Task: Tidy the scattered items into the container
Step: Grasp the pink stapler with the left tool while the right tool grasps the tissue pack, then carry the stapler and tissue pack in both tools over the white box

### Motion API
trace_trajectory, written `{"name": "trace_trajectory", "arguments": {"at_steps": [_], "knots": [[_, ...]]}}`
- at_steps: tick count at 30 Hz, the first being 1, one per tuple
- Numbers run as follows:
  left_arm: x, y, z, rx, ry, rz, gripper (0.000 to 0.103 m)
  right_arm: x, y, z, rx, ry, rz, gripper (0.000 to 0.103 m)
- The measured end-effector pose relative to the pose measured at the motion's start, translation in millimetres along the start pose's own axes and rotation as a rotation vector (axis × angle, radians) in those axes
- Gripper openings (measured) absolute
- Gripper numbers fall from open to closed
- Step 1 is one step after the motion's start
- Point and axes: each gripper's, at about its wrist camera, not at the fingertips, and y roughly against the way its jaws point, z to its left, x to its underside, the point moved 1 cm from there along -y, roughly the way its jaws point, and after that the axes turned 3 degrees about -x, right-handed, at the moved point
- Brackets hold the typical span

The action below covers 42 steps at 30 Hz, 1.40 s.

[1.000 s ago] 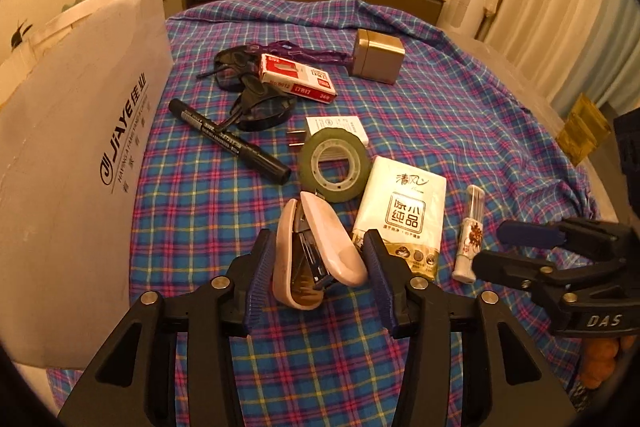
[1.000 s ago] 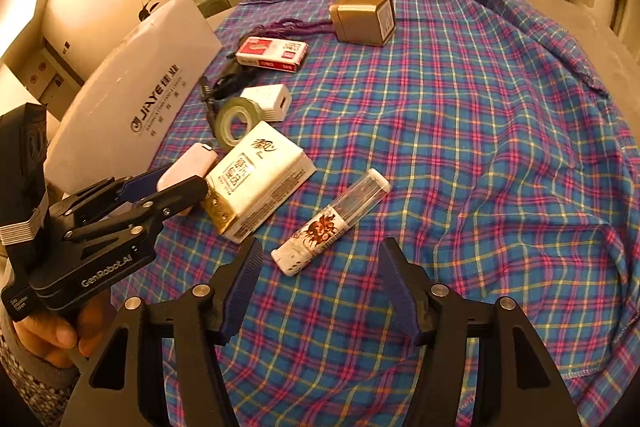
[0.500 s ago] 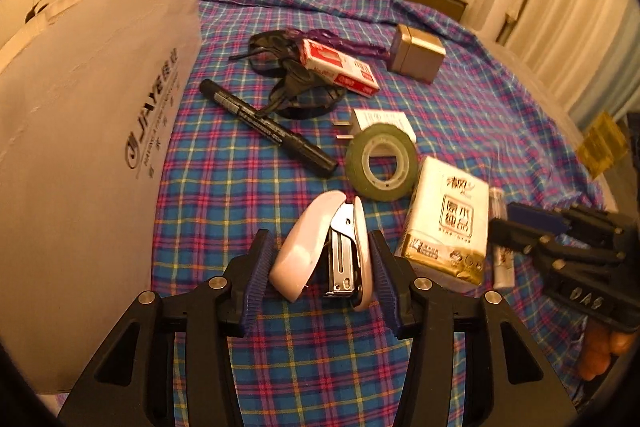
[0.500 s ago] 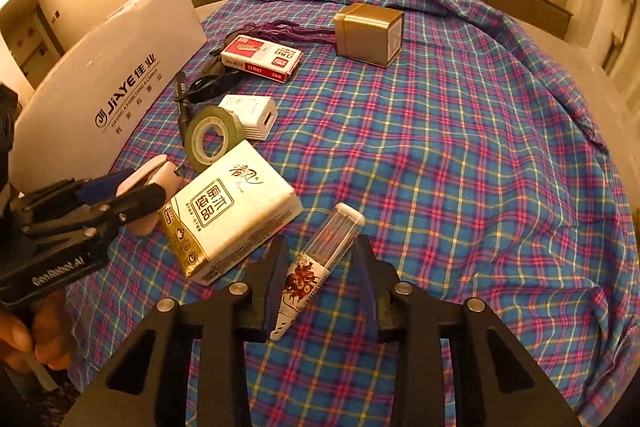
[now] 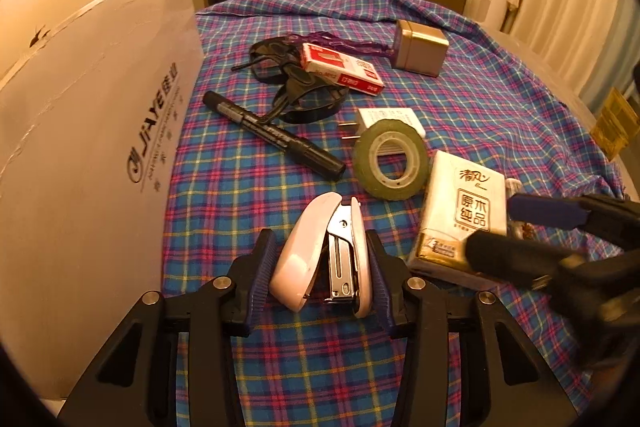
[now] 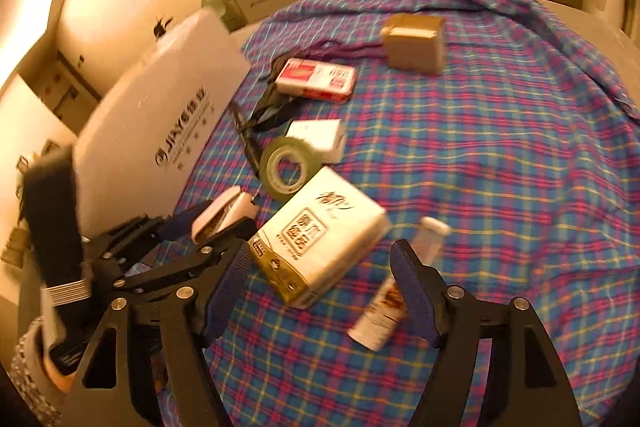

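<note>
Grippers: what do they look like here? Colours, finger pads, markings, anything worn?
Both are black plastic linkage frames with silver rivets and ribbed dark-blue pads. The left gripper has a black handle with white lettering, too blurred to read, and a grey ribbed band. The right gripper matches. A grey speckled knit sleeve shows.

Our left gripper [image 5: 322, 271] is closing on the pink stapler [image 5: 325, 253], which now lies turned over with its metal underside showing, where a second ago it lay the other way. Our right gripper [image 6: 320, 289], after pinching in around the small tube [image 6: 394, 291], is opening wide again; the tube and tissue pack [image 6: 320, 233] sit between its fingers.
</note>
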Motion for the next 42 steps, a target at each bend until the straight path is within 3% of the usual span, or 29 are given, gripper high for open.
{"name": "trace_trajectory", "arguments": {"at_steps": [6, 15, 20, 21, 23, 25, 31, 42], "knots": [[0, 11, 11, 0.011, 0.03, -0.009, 0.045, -6, -12, -3, 0.069, 0.028, 0.026, 0.073], [0, 50, 18, 0.043, 0.031, -0.095, 0.045, -16, -24, 8, 0.137, 0.033, 0.05, 0.079], [0, 72, 21, 0.085, 0.031, -0.133, 0.045, -9, -37, 25, 0.226, 0.14, 0.044, 0.08], [-1, 75, 22, 0.093, 0.034, -0.14, 0.045, -7, -36, 25, 0.231, 0.152, 0.036, 0.079], [-3, 82, 23, 0.112, 0.042, -0.153, 0.045, -5, -29, 20, 0.246, 0.152, 0.032, 0.057], [-5, 90, 25, 0.128, 0.053, -0.171, 0.045, -5, -22, 13, 0.235, 0.131, 0.032, 0.054], [-9, 109, 33, 0.167, 0.074, -0.22, 0.045, -3, -3, 5, 0.223, 0.102, 0.005, 0.053], [-16, 139, 57, 0.199, 0.137, -0.294, 0.045, -6, 37, 32, 0.202, 0.152, -0.103, 0.053]]}}
